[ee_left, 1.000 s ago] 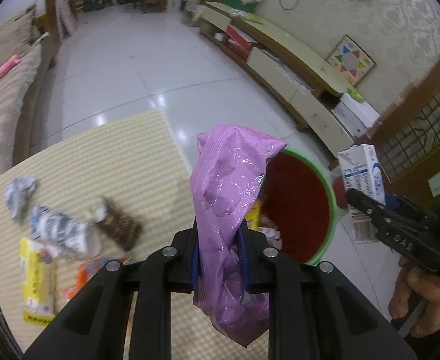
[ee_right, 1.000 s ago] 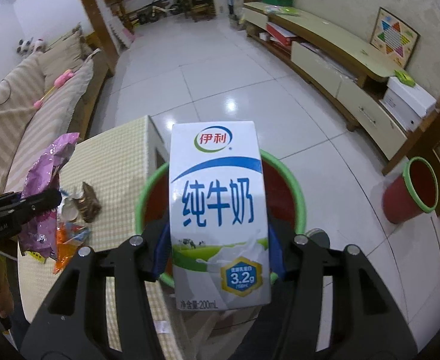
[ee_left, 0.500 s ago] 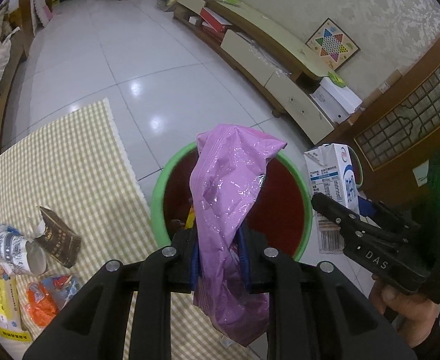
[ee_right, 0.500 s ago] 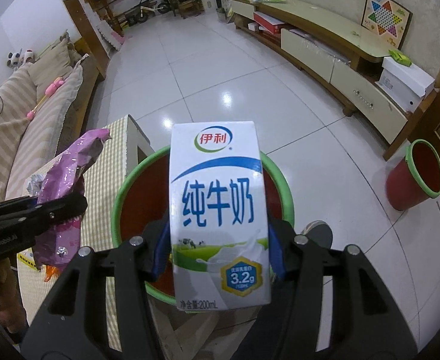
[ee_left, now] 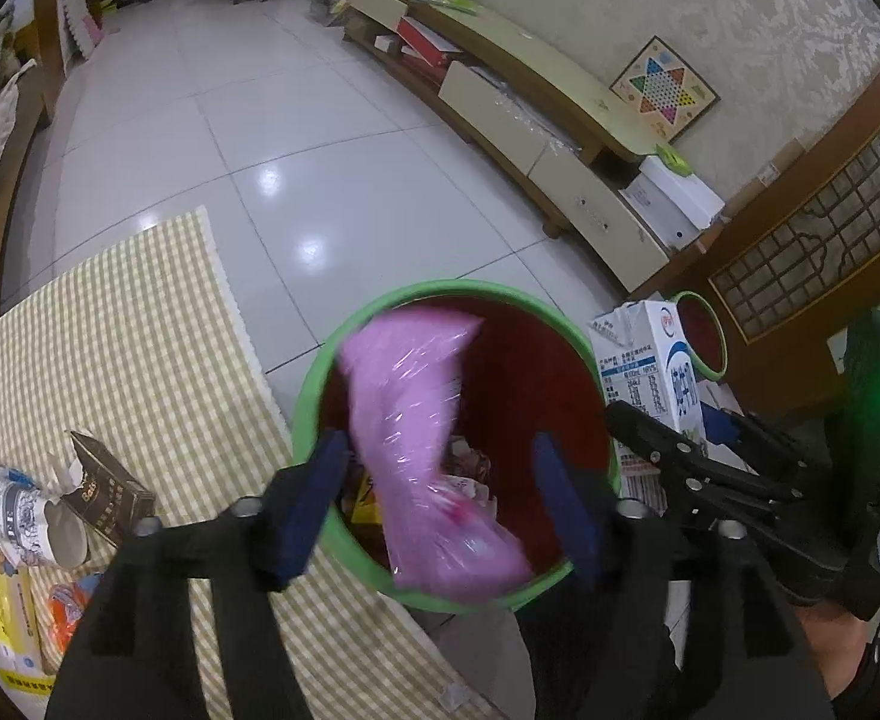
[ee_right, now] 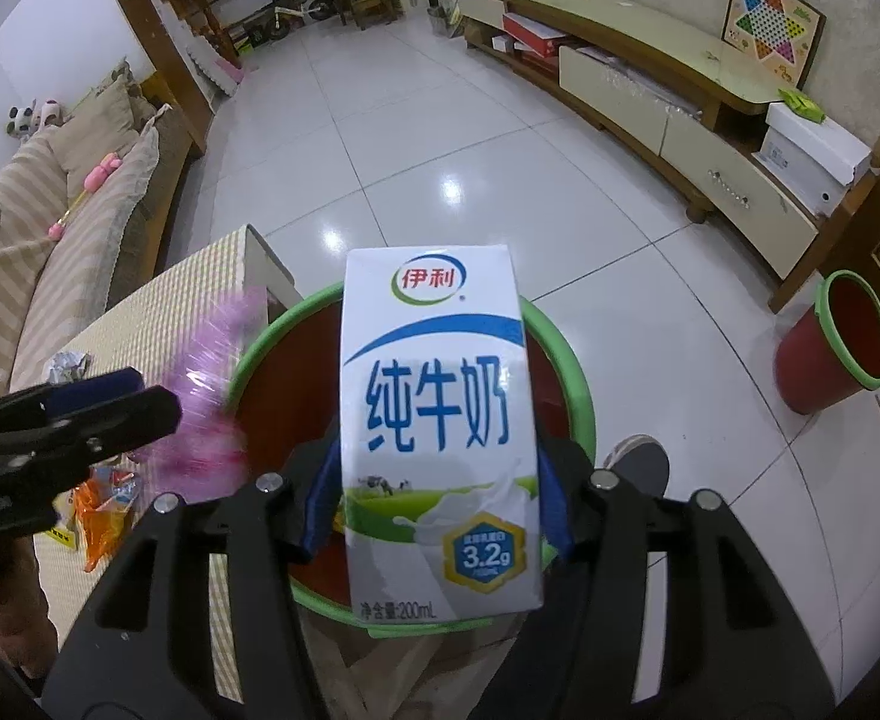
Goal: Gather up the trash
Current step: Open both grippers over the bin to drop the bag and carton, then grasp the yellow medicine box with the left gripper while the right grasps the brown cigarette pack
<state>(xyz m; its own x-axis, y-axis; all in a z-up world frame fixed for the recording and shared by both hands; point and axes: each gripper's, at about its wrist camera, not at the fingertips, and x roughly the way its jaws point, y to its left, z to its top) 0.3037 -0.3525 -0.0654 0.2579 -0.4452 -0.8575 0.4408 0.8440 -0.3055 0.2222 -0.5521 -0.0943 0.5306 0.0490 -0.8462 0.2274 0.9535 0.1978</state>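
Observation:
My left gripper (ee_left: 440,468) is open above the red bin with a green rim (ee_left: 314,384). The purple plastic wrapper (ee_left: 422,438) is blurred and falling between the spread fingers into the bin. My right gripper (ee_right: 437,480) is shut on a white milk carton (ee_right: 437,420) and holds it upright over the same bin (ee_right: 578,372). The carton also shows in the left wrist view (ee_left: 650,378) at the bin's right side. The left gripper (ee_right: 110,402) and the wrapper (ee_right: 212,396) show at the left of the right wrist view.
A table with a checked cloth (ee_left: 140,330) lies left of the bin, with a paper cup (ee_left: 20,510), a brown box (ee_left: 110,492), an orange wrapper (ee_left: 68,600) and a yellow packet (ee_left: 8,618). A second red bin (ee_right: 836,342) stands on the floor by a low cabinet (ee_right: 680,96).
My left gripper moved over the bin and opened, letting go of the purple wrapper, which now drops into the bin. My right gripper keeps the milk carton over the bin.

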